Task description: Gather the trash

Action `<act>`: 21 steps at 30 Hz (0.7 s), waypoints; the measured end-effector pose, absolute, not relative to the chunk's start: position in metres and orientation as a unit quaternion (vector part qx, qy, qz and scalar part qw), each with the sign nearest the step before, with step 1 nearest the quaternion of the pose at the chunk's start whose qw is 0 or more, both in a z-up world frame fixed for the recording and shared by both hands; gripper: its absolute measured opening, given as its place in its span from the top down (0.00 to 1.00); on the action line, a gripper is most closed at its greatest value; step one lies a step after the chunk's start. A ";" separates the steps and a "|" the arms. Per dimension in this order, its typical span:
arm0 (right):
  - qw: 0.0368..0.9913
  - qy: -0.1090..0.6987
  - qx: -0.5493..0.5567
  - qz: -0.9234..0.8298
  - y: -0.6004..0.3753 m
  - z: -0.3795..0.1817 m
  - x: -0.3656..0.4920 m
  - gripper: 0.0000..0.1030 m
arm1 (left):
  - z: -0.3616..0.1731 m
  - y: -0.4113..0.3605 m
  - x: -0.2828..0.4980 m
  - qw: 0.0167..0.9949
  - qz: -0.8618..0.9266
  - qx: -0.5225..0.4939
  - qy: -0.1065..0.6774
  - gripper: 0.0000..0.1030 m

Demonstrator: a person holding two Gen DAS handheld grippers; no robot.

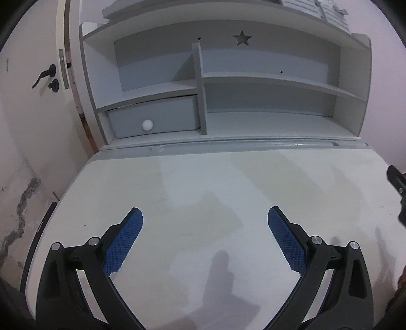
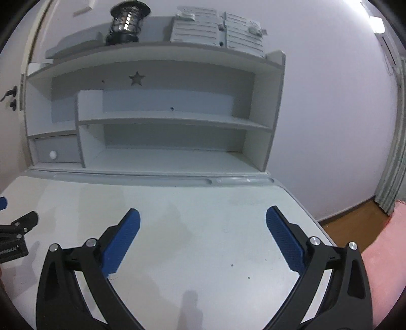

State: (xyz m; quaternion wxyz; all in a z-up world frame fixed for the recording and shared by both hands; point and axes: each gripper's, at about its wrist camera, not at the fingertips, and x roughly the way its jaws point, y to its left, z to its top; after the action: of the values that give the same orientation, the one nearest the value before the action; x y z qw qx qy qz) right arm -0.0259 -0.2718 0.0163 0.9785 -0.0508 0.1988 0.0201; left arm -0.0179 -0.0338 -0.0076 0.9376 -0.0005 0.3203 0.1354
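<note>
At the left edge of the left wrist view a door handle (image 1: 45, 73) is showing, and right of it the drawer knob (image 1: 147, 125) is sitting mid-frame on the closed drawer under bare shelves (image 1: 266, 78). Along the bottom, the left gripper (image 1: 205, 215) is hovering over the desk top (image 1: 203, 177) with its blue pads (image 1: 127, 238) spread wide, gripping nothing. In the right wrist view a lantern (image 2: 127, 21) is standing upper left, and the right gripper (image 2: 203, 215) is likewise hanging wide apart, probably readied for a pickup. No trash is appearing in either view, so both seem to be searching.
</note>
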 end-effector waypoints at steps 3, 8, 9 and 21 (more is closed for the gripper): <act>0.981 0.189 -0.041 0.020 -0.276 0.017 -0.030 0.07 | -0.009 -0.030 -0.019 0.936 0.133 -0.016 0.324 0.07; 0.979 0.199 -0.039 0.021 -0.277 0.015 -0.026 0.07 | -0.010 -0.029 -0.018 0.933 0.144 -0.019 0.328 0.07; 0.979 0.201 -0.039 0.021 -0.277 0.015 -0.025 0.07 | -0.010 -0.029 -0.018 0.934 0.143 -0.018 0.328 0.07; 0.979 0.197 -0.037 0.028 -0.275 0.015 -0.024 0.07 | -0.012 -0.030 -0.013 0.929 0.140 -0.012 0.342 0.07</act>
State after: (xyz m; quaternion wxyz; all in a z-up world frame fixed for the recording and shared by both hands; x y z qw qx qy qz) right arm -0.0241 -0.2753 0.0152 0.9792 -0.0370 0.1974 0.0277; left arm -0.0129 -0.0297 -0.0122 0.9291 -0.0121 0.3422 0.1396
